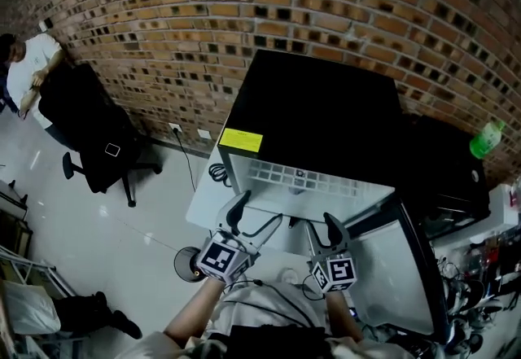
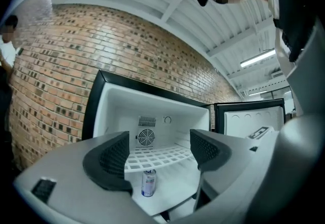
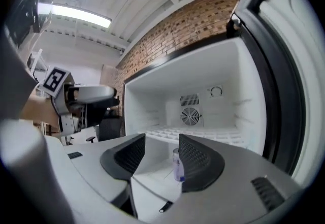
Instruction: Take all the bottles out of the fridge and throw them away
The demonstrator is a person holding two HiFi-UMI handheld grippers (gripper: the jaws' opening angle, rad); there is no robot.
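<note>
A black fridge (image 1: 317,117) stands against the brick wall with its door (image 1: 399,268) swung open to the right. One small bottle (image 2: 148,183) with a blue and white label stands upright on the white fridge floor, under the wire shelf (image 2: 157,158). My left gripper (image 2: 158,152) is open in front of the fridge mouth, with the bottle farther in, below the gap. My right gripper (image 3: 160,154) is open too, its jaws closer together and empty; its right jaw half hides the bottle (image 3: 177,165). In the head view, left gripper (image 1: 256,217) and right gripper (image 1: 322,231) are side by side before the fridge.
A green bottle (image 1: 486,139) sits on a dark surface right of the fridge. A black office chair (image 1: 89,125) and a seated person (image 1: 28,76) are at the far left. A cable hangs from the wall socket (image 1: 175,129). Cluttered gear (image 1: 480,268) fills the right edge.
</note>
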